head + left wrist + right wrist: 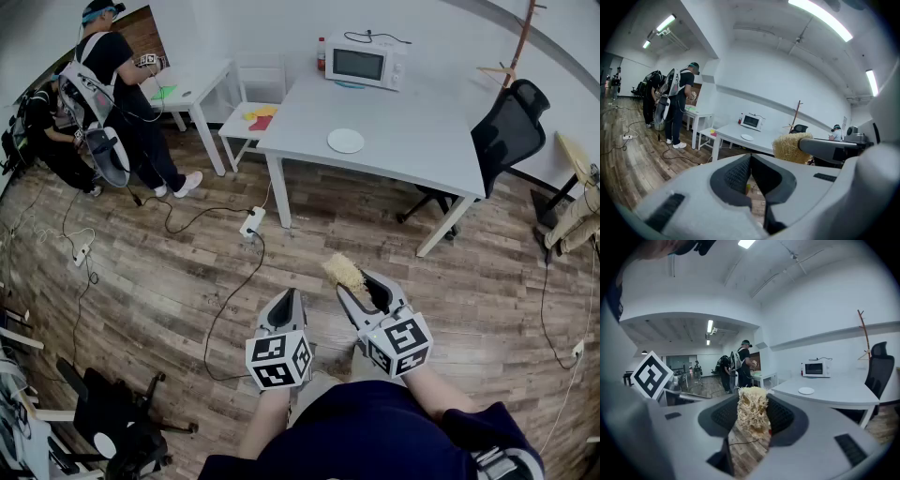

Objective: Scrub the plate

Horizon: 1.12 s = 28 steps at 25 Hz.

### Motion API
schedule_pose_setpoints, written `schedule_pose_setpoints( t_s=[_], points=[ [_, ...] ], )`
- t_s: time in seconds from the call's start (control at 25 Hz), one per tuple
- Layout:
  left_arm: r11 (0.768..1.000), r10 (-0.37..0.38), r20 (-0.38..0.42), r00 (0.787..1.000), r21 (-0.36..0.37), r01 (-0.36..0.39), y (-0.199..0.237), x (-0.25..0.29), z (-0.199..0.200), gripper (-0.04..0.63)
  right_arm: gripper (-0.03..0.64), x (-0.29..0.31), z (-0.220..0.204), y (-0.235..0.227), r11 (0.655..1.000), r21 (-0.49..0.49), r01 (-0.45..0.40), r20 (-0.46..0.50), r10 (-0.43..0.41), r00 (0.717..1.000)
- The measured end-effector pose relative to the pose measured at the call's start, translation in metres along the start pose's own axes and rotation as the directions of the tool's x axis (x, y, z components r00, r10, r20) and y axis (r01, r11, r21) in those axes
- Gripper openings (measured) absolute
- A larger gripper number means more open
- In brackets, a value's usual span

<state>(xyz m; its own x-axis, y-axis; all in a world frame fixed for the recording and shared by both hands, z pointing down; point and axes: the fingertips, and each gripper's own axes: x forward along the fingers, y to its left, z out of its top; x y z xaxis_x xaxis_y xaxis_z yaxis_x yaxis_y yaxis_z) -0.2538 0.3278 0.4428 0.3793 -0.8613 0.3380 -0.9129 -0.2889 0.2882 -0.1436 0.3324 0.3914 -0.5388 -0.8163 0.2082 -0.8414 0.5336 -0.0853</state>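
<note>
A white plate lies on the long white table, far ahead of both grippers; it also shows small as the plate and the plate. My right gripper is shut on a straw-coloured loofah scrubber, which sticks out past its jaws. The scrubber fills the gap between the jaws in the right gripper view. My left gripper hangs beside it over the wooden floor, shut with nothing in it. The scrubber appears at the right in the left gripper view.
A microwave stands at the table's far end. A black office chair sits to its right. A person stands by a small white table at the back left. Cables and a power strip lie on the floor.
</note>
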Motion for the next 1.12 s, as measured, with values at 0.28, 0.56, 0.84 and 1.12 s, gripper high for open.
schedule_pose_setpoints(
  t_s=[0.28, 0.56, 0.84, 1.12],
  points=[
    [0.999, 0.017, -0.017, 1.0, 0.029, -0.016, -0.047, -0.008, -0.022, 0.018, 0.184, -0.059, -0.017, -0.031, 1.0, -0.005, 0.011, 0.005, -0.011, 1.0],
    [0.998, 0.042, 0.009, 0.999, 0.051, -0.042, -0.116, 0.006, -0.03, 0.018, 0.184, -0.115, -0.025, -0.084, 1.0, -0.016, 0.003, 0.008, -0.003, 1.0],
    [0.997, 0.064, 0.014, 0.998, 0.042, -0.065, -0.173, 0.023, -0.046, 0.018, 0.184, -0.15, -0.031, -0.131, 0.999, -0.021, -0.032, 0.008, 0.032, 0.999],
    [0.995, 0.085, 0.01, 0.996, 0.056, -0.085, -0.216, 0.042, -0.061, 0.018, 0.184, -0.179, -0.044, -0.168, 0.998, 0.007, -0.066, 0.005, 0.066, 0.998]
  ],
)
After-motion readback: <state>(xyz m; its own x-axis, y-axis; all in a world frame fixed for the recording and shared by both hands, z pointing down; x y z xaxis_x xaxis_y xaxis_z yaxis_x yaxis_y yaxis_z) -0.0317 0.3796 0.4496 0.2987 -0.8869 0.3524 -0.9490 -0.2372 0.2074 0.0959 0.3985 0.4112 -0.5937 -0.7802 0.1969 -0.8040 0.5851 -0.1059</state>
